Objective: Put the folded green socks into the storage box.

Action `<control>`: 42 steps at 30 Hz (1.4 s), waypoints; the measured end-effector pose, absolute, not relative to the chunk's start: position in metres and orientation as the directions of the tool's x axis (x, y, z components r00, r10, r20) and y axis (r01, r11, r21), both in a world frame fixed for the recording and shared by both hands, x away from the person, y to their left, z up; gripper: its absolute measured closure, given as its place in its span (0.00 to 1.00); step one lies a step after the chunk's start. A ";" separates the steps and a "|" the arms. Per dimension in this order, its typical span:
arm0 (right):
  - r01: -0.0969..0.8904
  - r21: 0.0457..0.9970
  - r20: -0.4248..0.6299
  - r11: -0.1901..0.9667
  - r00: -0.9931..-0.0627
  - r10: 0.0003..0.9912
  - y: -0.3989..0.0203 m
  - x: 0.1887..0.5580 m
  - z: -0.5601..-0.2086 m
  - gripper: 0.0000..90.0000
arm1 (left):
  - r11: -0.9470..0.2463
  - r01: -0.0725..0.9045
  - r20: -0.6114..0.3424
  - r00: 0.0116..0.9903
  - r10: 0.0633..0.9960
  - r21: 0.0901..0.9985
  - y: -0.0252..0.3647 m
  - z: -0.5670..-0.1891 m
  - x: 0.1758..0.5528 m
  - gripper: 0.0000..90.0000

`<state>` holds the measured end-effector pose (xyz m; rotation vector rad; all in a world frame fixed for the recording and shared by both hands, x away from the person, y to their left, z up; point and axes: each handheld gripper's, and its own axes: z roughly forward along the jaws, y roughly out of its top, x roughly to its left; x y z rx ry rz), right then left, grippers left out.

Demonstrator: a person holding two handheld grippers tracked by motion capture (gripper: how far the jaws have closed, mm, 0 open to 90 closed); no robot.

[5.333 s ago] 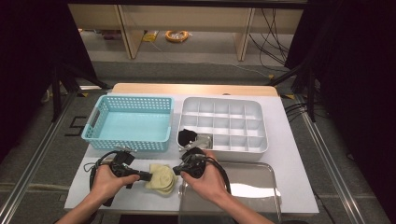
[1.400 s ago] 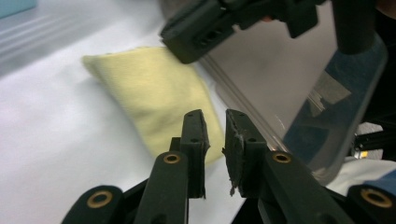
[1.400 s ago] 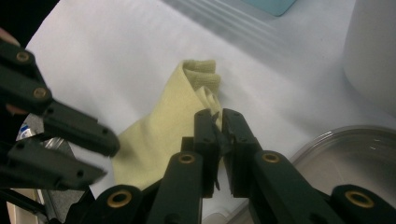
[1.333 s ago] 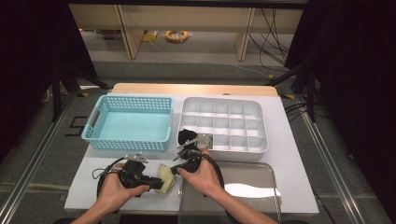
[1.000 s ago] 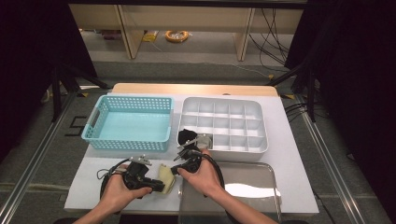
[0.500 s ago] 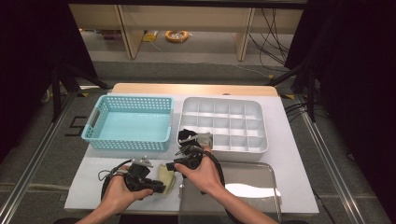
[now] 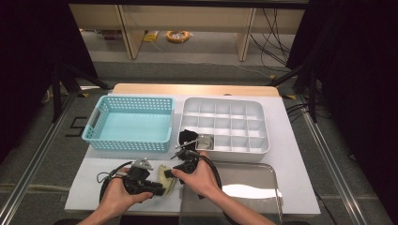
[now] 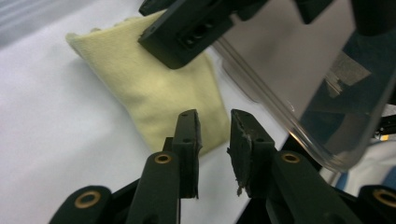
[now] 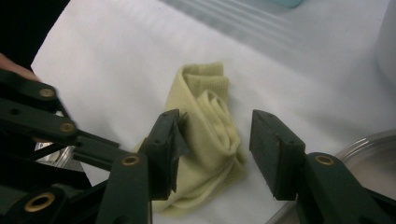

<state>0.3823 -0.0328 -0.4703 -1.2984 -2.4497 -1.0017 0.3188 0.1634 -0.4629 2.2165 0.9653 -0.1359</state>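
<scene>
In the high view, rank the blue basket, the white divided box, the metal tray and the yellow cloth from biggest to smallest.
1. Metal tray and white divided box: they look alike, and the tray lies nearer the camera, partly under the hands, so no ranking between them.
2. Blue basket, slightly smaller.
3. Yellow cloth, by far the smallest.

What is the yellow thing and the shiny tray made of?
The yellow sock looks like soft knitted cloth: fine ribbing shows, and it folds limply. The tray seems to be polished metal, since its surface is silvery and mirrors the light; shiny plastic can't be ruled out.
</scene>
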 end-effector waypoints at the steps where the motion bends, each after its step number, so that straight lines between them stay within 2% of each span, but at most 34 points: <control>1: 0.794 0.472 0.461 0.382 -0.592 0.661 -0.033 0.382 -0.471 0.60 | -0.472 0.677 -0.353 0.715 0.603 0.565 0.165 -0.461 0.317 0.79; 10: 0.824 0.415 0.482 0.386 -0.559 0.675 -0.030 0.381 -0.475 0.57 | -0.426 0.696 -0.367 0.688 0.627 0.577 0.186 -0.457 0.310 0.77; 18: 0.813 0.425 0.471 0.398 -0.574 0.670 -0.027 0.379 -0.478 0.58 | -0.387 0.707 -0.375 0.667 0.644 0.592 0.192 -0.455 0.314 0.77; 31: 0.788 0.430 0.453 0.440 -0.610 0.650 -0.025 0.376 -0.479 0.78 | -0.357 0.711 -0.372 0.650 0.663 0.605 0.200 -0.455 0.320 0.74; 42: 0.779 0.449 0.449 0.438 -0.620 0.643 -0.026 0.375 -0.477 0.82 | -0.306 0.691 -0.351 0.636 0.687 0.654 0.204 -0.456 0.321 0.64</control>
